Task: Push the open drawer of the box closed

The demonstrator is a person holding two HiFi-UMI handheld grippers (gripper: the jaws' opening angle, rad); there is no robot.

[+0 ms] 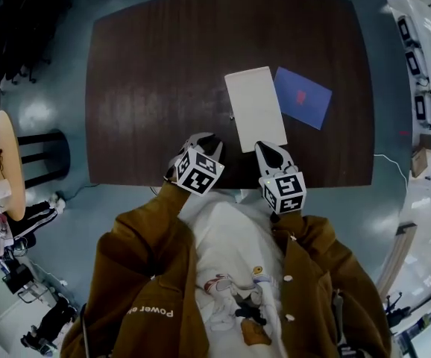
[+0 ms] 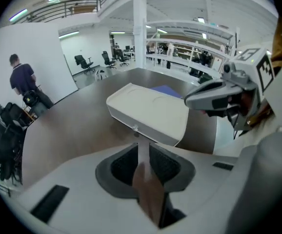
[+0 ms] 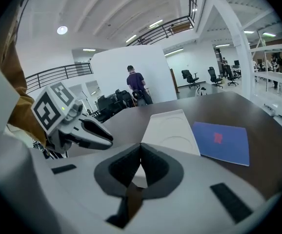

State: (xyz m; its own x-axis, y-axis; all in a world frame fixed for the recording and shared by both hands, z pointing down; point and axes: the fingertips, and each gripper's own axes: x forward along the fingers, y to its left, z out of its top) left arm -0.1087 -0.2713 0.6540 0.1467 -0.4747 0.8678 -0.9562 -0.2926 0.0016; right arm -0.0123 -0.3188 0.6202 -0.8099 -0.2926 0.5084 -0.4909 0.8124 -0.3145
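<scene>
- The left gripper (image 1: 204, 142) hangs over the near table (image 1: 156, 88) edge, tilted down. Its jaws are slightly apart with nothing between them. It points at the knob side of the box, so I'd guess this is the hand meant to push.
- The box (image 1: 254, 107) lies flat mid-table, its long side running away from the person. The drawer front, with a small knob (image 2: 135, 128), is on the long left side, facing the left gripper. From here I can't tell how far the drawer stands out.
- The right gripper (image 1: 268, 149) sits at the box's near end, jaws clenched tip to tip and empty. Closed like that it makes a blunt nose, and it looks placed to steady the box against a sideways shove. Whether it touches the box I can't say.
- A blue booklet (image 1: 303, 97) lies just right of the box, near enough that the box may slide onto it if it isn't braced.
</scene>
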